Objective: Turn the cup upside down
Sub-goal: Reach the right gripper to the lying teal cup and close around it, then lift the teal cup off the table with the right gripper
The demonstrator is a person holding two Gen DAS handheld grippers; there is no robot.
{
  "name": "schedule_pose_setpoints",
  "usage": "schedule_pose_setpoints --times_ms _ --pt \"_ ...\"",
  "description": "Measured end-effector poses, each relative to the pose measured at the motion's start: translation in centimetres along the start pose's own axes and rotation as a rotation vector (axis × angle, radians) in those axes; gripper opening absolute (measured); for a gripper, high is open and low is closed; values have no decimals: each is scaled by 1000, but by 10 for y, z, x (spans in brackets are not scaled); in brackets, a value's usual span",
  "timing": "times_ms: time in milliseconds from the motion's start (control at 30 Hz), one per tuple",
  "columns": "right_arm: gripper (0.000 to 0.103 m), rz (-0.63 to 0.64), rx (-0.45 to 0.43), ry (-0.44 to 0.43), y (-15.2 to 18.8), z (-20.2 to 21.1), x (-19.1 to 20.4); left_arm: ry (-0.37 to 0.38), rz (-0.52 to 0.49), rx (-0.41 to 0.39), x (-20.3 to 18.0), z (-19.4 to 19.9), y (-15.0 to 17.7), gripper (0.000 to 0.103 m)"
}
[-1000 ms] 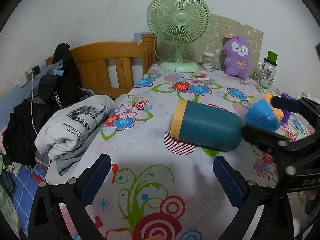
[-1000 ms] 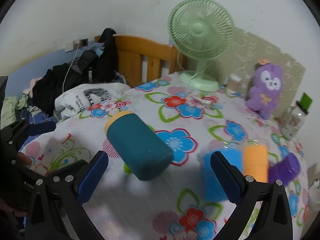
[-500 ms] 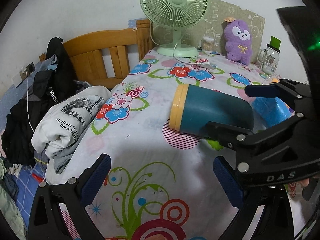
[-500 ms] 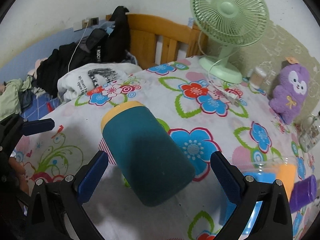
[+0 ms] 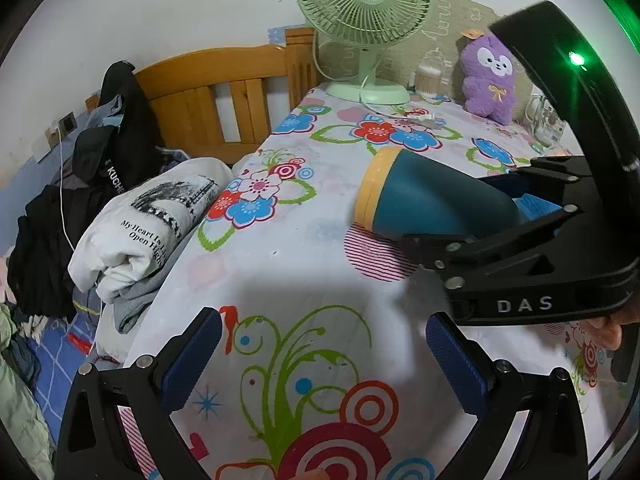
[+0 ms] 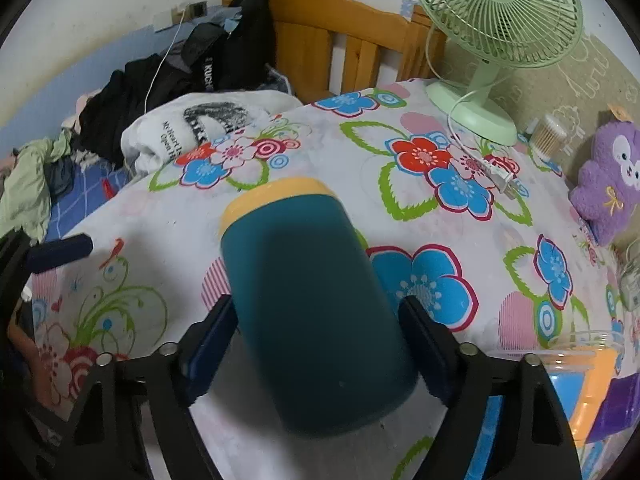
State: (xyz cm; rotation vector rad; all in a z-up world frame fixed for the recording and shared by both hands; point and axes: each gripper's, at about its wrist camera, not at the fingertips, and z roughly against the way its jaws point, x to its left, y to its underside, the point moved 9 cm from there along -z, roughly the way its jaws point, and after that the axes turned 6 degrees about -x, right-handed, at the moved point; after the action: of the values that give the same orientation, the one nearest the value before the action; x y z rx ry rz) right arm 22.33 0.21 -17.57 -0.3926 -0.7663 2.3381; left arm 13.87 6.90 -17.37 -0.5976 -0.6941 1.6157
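A teal cup [image 6: 312, 300] with a yellow rim lies on its side on the flowered tablecloth [image 6: 400, 184], rim pointing away from me. My right gripper [image 6: 316, 344] straddles the cup's body, its blue pads close to or touching both sides; I cannot tell if they press it. In the left wrist view the cup [image 5: 428, 204] lies at the right with the right gripper [image 5: 520, 232] over it. My left gripper [image 5: 324, 356] is open and empty, near the table's front edge.
A green fan [image 6: 492, 20] and a purple plush toy [image 6: 608, 188] stand at the back. Blue, orange and purple cups [image 6: 592, 384] sit at the right. Folded clothes [image 5: 152, 224] and a wooden bed frame [image 5: 224, 92] lie left of the table.
My right gripper has moved forward over the cup and its fingers have closed in from wide open to the cup's sides. The left gripper has stayed open and nearly still.
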Motion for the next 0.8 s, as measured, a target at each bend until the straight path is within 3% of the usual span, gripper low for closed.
schedule_pose_setpoints --times_ms 467,800 --pt "70 -40 -86 29 21 62 3 52 -20 -49 -24 40 5 103" --pt "69 -78 -135 72 69 111 -4 124 -87 -70 -69 72 22 103"
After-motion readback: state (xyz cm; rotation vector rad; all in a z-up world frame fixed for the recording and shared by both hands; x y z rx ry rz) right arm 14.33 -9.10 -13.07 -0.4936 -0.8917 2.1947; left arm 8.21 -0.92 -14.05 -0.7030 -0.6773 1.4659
